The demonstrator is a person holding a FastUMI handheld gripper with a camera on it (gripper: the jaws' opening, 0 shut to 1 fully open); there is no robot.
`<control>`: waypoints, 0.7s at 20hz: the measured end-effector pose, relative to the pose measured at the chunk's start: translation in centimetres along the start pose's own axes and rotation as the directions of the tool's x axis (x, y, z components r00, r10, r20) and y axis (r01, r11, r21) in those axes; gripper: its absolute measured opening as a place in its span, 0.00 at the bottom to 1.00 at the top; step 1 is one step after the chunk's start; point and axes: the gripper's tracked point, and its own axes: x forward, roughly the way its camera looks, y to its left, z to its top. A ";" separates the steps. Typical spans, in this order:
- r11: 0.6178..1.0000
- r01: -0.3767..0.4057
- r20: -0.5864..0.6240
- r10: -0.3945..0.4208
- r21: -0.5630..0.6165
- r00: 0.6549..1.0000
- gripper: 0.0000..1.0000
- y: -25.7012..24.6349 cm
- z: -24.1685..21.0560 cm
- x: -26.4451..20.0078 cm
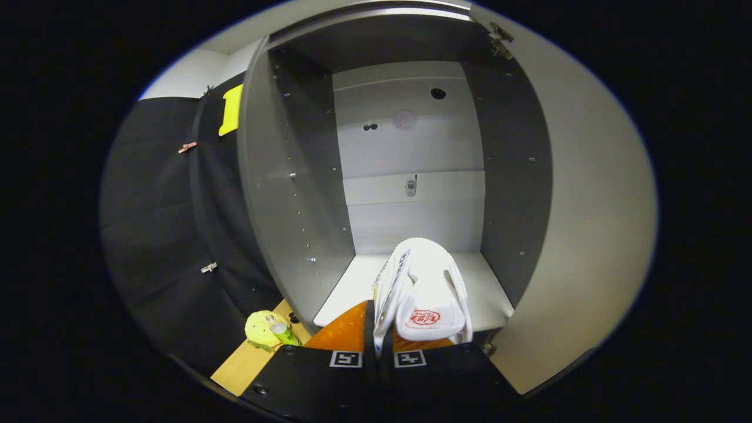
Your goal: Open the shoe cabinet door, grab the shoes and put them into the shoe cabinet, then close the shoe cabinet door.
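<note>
Jaws (378,346) are pressed nearly together, clenched on the white slippers (423,294) (a stacked pair, pinched along the left edge, red logo on the sole facing the camera). The slippers stand upright just ahead of the jaws, hanging out to the right of the pinch line.

Beyond them: the open shoe cabinet (405,176), grey side walls, pale back panel with a few holes, nothing stored inside that I can make out. Its bottom shelf (352,288) sits just past and under the slippers. The cabinet door (587,223) is swung wide off to the right of the jaws, hinge at its top.

Left of the jaws and lower, a wooden tabletop (247,364) strip carries a yellow-green object (261,330) with a small green bottle (282,332) against it (exact item unclear).

Step, as I judge it: door-opening is done, the grab is done, this is the carry-in. The slippers look to be at the cabinet mouth, roughly over the shelf's front edge, not yet set down.

Next move calls for pushing further in, lowering until the slippers rest on the shelf, letting go, backing out clear of the right wall, then swinging the door shut.
</note>
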 end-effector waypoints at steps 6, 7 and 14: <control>0.999 0.050 -0.060 -0.051 -0.012 0.997 0.05 -2.5 0.2 8.7; 0.998 0.059 -0.072 -0.060 -0.016 0.996 0.05 -2.8 -0.1 10.0; 0.993 0.096 -0.114 -0.103 -0.069 0.988 0.05 -4.8 -2.9 16.6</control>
